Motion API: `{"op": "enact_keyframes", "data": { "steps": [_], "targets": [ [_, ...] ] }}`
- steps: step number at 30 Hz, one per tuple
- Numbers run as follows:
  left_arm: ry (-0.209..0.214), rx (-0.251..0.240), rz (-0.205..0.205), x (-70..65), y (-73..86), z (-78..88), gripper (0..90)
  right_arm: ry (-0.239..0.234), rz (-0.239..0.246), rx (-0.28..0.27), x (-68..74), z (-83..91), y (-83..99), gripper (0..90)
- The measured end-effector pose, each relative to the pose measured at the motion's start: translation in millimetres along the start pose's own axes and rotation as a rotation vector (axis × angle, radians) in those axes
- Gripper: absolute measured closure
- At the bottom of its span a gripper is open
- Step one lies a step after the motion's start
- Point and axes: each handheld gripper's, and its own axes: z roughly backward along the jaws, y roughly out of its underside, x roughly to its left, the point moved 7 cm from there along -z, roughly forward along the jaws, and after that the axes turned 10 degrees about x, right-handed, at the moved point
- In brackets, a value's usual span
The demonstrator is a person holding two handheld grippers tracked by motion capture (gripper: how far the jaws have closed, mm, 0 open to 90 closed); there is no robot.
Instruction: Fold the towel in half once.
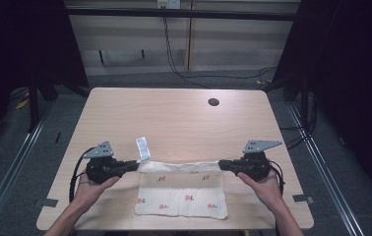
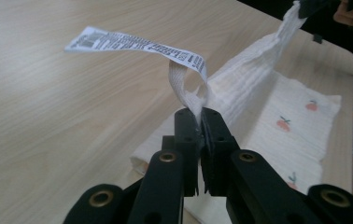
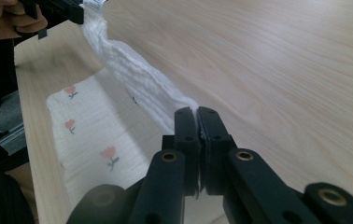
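Cloth edge stretched between your two grippers

High view: you hold the cloth (image 1: 181, 193) taut across the worktop (image 1: 174, 118), left gripper (image 1: 136, 165) and right gripper (image 1: 220, 164) level. Left gripper view: fingers (image 2: 187, 128) pinch the corner by the tag (image 2: 137, 46). Right gripper view: fingers (image 3: 210, 126) clamp the other corner; open worktop lies beyond.

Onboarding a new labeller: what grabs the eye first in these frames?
A white cloth with small red flower prints lies at the table's near edge, its far edge lifted and stretched taut between the left tool and the right tool, each shut on a corner. Next is the printed care label, sticking out over the table just above the left tool's jaws.
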Motion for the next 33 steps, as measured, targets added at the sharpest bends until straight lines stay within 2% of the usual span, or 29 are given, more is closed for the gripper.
{"op": "enact_keyframes", "data": {
  "steps": [4, 6, 11, 13, 14, 16, 18, 20, 21, 23, 24, 27, 29, 31, 33],
  "targets": [
    [-0.016, 0.000, -0.015, -2.4, 1.7, 5.0, 86.5, -0.006, -0.010, 0.008, 4.4, 1.4, 5.3, 87.8],
    [-0.017, 0.020, -0.025, -7.3, 7.0, 6.1, 86.5, -0.010, -0.006, 0.024, 8.8, -0.1, 11.3, 87.8],
    [0.006, 0.024, -0.030, -16.5, 11.6, 4.8, 86.4, -0.021, -0.011, 0.039, 15.9, -4.2, 23.5, 87.7],
    [0.017, 0.034, -0.030, -19.8, 15.2, 4.5, 86.4, -0.022, -0.014, 0.039, 16.9, -4.1, 24.8, 87.8],
    [0.035, 0.056, -0.038, -24.1, 20.3, 4.7, 86.4, -0.026, -0.010, 0.045, 20.4, -2.5, 29.2, 87.7],
    [0.032, 0.067, -0.038, -27.4, 25.6, 5.7, 86.4, -0.024, -0.008, 0.054, 23.5, -1.0, 32.8, 87.8],
    [0.040, 0.050, -0.027, -29.8, 29.6, 7.4, 86.5, -0.026, -0.004, 0.052, 26.4, 0.1, 37.4, 87.7],
    [0.046, 0.054, -0.025, -30.5, 32.8, 6.9, 86.4, -0.033, -0.008, 0.050, 28.7, -0.4, 40.6, 87.7],
    [0.024, 0.067, -0.045, -31.5, 39.3, 2.6, 86.4, -0.038, -0.013, 0.073, 33.5, -7.4, 53.4, 87.7],
    [0.029, 0.076, -0.053, -34.1, 40.9, 0.5, 86.4, -0.034, -0.013, 0.089, 34.6, -10.6, 58.2, 87.7],
    [0.040, 0.088, -0.062, -37.0, 41.7, -1.6, 86.4, -0.028, -0.008, 0.126, 36.6, -15.0, 68.2, 87.6],
    [0.038, 0.100, -0.070, -39.6, 47.3, -6.5, 86.4, -0.027, -0.021, 0.109, 36.2, -11.4, 70.4, 87.4],
    [0.054, 0.115, -0.068, -39.9, 50.1, -8.6, 86.1, -0.024, -0.019, 0.109, 35.7, -11.5, 71.4, 87.3],
    [0.056, 0.141, -0.080, -41.5, 54.7, -14.5, 85.8, -0.014, -0.005, 0.140, 37.7, -17.2, 78.5, 86.5],
    [0.062, 0.144, -0.081, -43.8, 55.1, -16.0, 85.5, -0.017, 0.001, 0.154, 39.8, -20.4, 81.8, 86.1]
  ]
}}
